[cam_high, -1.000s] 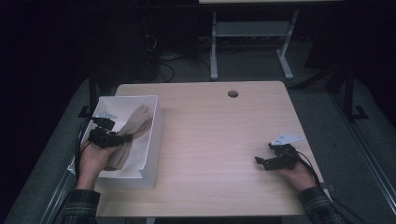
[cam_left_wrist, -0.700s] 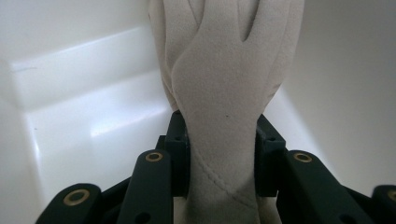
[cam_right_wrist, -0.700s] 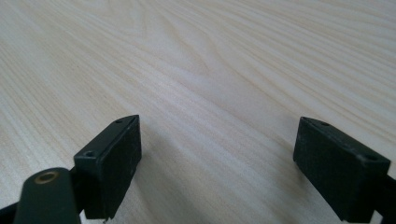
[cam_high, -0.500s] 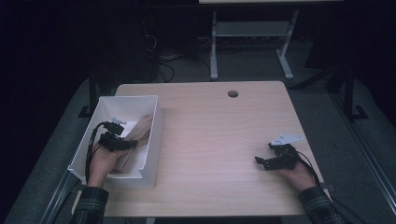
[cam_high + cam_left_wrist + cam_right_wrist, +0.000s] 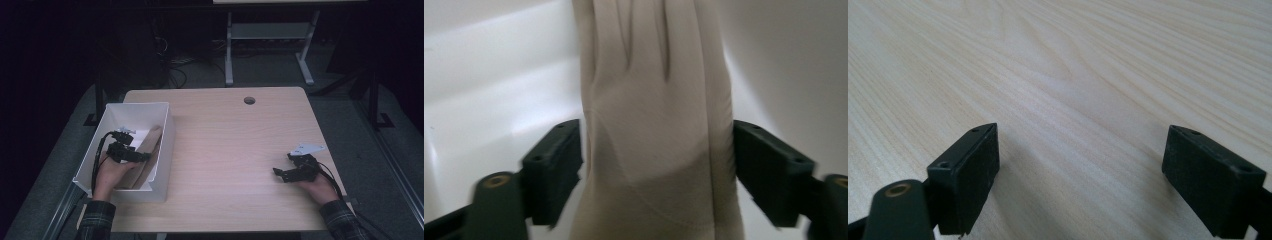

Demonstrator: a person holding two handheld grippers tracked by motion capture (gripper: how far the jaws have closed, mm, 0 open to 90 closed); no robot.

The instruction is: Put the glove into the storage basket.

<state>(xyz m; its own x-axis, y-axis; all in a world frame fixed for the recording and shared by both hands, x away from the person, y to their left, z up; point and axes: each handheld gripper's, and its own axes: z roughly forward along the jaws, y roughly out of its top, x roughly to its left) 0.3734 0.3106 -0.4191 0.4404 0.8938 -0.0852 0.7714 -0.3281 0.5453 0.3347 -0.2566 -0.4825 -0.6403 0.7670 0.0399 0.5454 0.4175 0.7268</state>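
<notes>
Left gripper [image 5: 144, 157], high view: sits down in the white box [image 5: 145, 108], jaws just opened wide.
Glove [image 5: 654, 125], left gripper view: lies between the spread jaws, let go; soft, light, floppy, best pinched at the cuff.
Right gripper [image 5: 1080, 180], right gripper view: spread wide over the bare table [image 5: 1073, 60].

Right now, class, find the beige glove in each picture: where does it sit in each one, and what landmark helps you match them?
High view: the beige glove lies left of centre, inside the white bin, beside the left gripper.
Left gripper view: the glove runs up the middle, between the open jaws, which have just been opening.
Right gripper view: bare wooden table, not the glove.
Shared landmark: the bin's white wall, behind the glove in both.
</notes>
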